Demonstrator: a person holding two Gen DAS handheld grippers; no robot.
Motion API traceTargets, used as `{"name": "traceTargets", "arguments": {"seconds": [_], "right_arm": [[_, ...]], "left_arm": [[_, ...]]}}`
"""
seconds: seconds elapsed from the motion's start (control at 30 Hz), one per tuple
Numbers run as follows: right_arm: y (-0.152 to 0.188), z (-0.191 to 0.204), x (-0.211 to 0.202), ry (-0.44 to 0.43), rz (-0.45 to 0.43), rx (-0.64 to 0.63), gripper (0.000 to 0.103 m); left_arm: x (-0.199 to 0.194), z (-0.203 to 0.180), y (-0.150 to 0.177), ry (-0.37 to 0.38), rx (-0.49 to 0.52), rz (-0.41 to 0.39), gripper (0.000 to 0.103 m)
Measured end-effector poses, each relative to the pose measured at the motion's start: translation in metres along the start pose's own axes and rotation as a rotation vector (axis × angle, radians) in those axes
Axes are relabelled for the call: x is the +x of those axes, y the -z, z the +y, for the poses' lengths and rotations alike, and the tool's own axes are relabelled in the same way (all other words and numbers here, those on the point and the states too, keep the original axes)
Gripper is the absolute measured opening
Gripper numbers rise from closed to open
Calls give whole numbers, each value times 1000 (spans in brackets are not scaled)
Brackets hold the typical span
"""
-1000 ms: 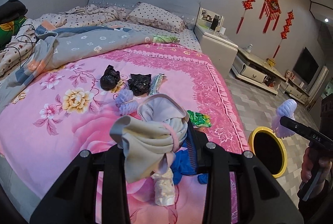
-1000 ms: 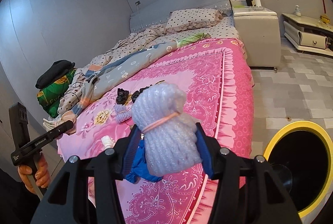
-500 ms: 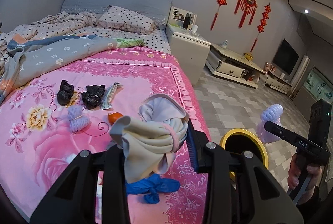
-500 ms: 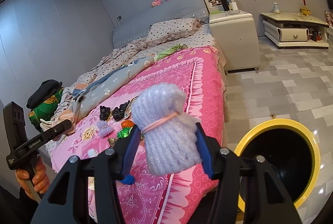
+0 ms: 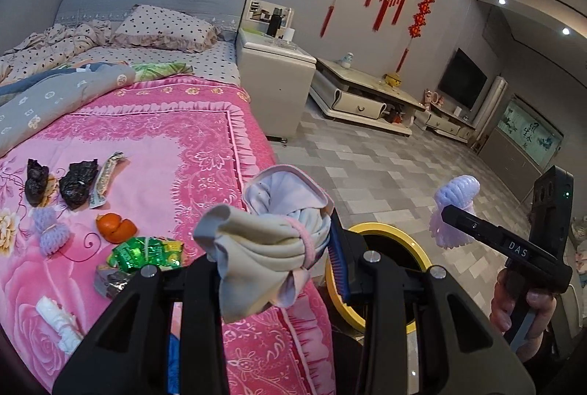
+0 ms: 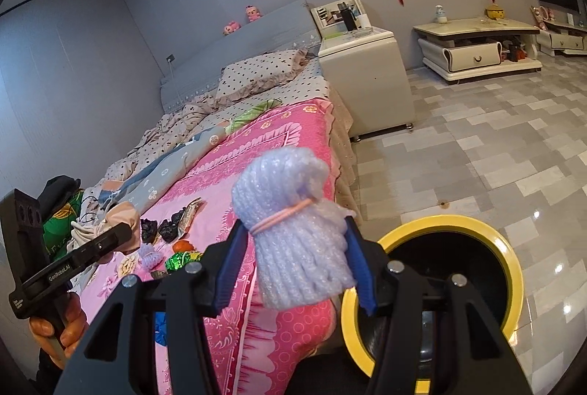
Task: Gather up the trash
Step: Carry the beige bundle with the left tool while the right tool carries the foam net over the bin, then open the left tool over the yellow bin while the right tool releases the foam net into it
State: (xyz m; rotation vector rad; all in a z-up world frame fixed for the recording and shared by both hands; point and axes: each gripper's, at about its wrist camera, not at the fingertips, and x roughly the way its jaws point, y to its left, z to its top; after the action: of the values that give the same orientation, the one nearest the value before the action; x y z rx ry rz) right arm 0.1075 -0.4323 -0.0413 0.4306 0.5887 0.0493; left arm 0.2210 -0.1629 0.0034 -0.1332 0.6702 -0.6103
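**Two bundles held beside the yellow-rimmed bin**

A bundle of beige and white cloth [image 5: 271,248], tied with a pink band, is clamped between the fingers of the left gripper [image 5: 273,270]. In the left wrist view the bundle is held over the edge of the pink bedspread [image 5: 176,153], with the yellow-rimmed bin [image 5: 400,241] seen just behind it at about 3 o'clock, on the tiled floor [image 5: 385,167].

A lavender foam-net bundle [image 6: 293,233], bound with a pink band, is gripped between the blue-padded fingers of the right gripper [image 6: 293,270]. In the right wrist view the bin [image 6: 506,252] lies at about 4 o'clock of this bundle, close beside the bed.

More trash is seen on the bedspread in the left wrist view: two black crumpled bags [image 5: 79,182], a flattened wrapper [image 5: 104,178], a second lavender foam net [image 5: 49,230], an orange peel [image 5: 115,230], a green wrapper [image 5: 146,253] and a white paper roll [image 5: 58,325]. These are spread from 9 to 10 o'clock of the cloth bundle.
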Motion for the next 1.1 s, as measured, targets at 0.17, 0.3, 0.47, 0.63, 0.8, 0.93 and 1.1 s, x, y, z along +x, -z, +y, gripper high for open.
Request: {"name": "traceTargets", "arguments": {"seconds": [0.17, 0.3, 0.47, 0.63, 0.8, 0.93, 1.1], "right_arm": [[-1, -22, -1, 39, -5, 38, 50], [1, -39, -1, 68, -2, 64, 50], [4, -59, -3, 103, -2, 93, 50], [9, -80, -1, 128, 8, 129, 50], [17, -100, 3, 145, 25, 168, 50], [23, -116, 10, 161, 41, 193, 50], [30, -140, 21, 173, 66, 238, 50]], "left_arm": [[25, -23, -2, 41, 32, 24, 33], [47, -38, -1, 71, 52, 43, 33], [74, -55, 2, 105, 71, 79, 33], [107, -75, 9, 132, 98, 130, 33], [141, -92, 18, 157, 100, 187, 33], [169, -105, 26, 160, 117, 225, 33], [202, -119, 40, 167, 130, 290, 33]]}}
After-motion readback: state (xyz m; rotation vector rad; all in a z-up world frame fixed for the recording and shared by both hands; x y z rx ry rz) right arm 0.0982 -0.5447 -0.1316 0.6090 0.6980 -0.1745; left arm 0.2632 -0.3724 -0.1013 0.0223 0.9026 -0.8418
